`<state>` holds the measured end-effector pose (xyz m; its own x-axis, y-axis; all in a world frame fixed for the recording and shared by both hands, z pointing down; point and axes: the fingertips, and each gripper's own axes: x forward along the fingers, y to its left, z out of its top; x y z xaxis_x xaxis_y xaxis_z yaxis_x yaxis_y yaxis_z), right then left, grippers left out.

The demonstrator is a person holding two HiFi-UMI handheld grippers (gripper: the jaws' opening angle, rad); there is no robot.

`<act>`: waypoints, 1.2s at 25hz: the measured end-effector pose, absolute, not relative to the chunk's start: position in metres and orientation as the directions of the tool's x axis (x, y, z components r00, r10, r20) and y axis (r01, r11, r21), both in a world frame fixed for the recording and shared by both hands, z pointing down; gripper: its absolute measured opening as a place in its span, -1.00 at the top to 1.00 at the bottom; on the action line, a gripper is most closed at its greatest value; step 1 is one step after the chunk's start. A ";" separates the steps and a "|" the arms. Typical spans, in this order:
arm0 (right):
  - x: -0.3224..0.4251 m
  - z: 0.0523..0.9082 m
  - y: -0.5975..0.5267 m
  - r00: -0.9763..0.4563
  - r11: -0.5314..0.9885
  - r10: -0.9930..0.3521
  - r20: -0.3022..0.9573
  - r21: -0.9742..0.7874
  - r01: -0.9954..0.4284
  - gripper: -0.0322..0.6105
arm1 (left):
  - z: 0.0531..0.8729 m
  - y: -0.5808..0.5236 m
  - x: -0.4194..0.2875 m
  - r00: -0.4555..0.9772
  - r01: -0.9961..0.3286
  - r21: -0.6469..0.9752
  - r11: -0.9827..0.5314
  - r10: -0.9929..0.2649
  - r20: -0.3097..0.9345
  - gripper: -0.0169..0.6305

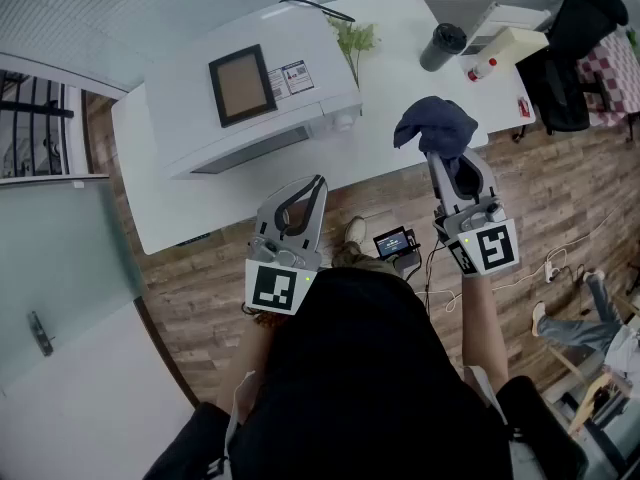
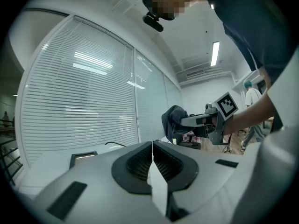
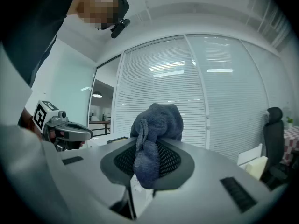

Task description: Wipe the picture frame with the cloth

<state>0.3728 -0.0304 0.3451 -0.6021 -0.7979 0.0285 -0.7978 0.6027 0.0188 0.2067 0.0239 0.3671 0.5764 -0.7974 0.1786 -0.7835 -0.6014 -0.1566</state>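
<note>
Picture frame [image 1: 241,86] on box [image 1: 190,108] on table [image 1: 390,153]; cup [image 1: 442,46] rightward

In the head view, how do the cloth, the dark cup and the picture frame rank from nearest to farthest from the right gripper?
1. Cloth: clamped in the right gripper's jaws.
2. Dark cup: on the table, farther ahead.
3. Picture frame: flat on the white box, far to the left.
</note>
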 end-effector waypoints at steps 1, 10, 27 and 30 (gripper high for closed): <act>0.365 0.346 -0.031 -0.616 0.616 -0.787 0.029 0.022 -0.787 0.72 | 0.369 0.026 0.201 0.565 -0.788 -0.167 -0.592 -0.804 0.183 0.91; 0.291 0.355 -0.046 -0.767 0.768 -0.637 0.073 -0.017 -0.640 0.70 | 0.380 0.037 0.138 0.376 -0.920 -0.058 -0.388 -0.914 0.151 0.91; 0.150 0.324 -0.151 -0.698 0.718 -0.696 0.168 0.162 -0.677 0.70 | 0.355 -0.037 -0.011 0.502 -0.832 -0.210 -0.514 -0.858 0.110 0.91; 0.127 0.322 -0.160 -0.672 0.695 -0.719 0.178 0.168 -0.699 0.70 | 0.355 -0.054 -0.029 0.547 -0.810 -0.175 -0.559 -0.829 0.114 0.91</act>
<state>0.1275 -0.1598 0.3221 -0.6722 -0.7186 0.1781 -0.6989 0.6953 0.1676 -0.0285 -0.0537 0.3554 0.5473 -0.8291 0.1140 -0.8104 -0.5591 -0.1754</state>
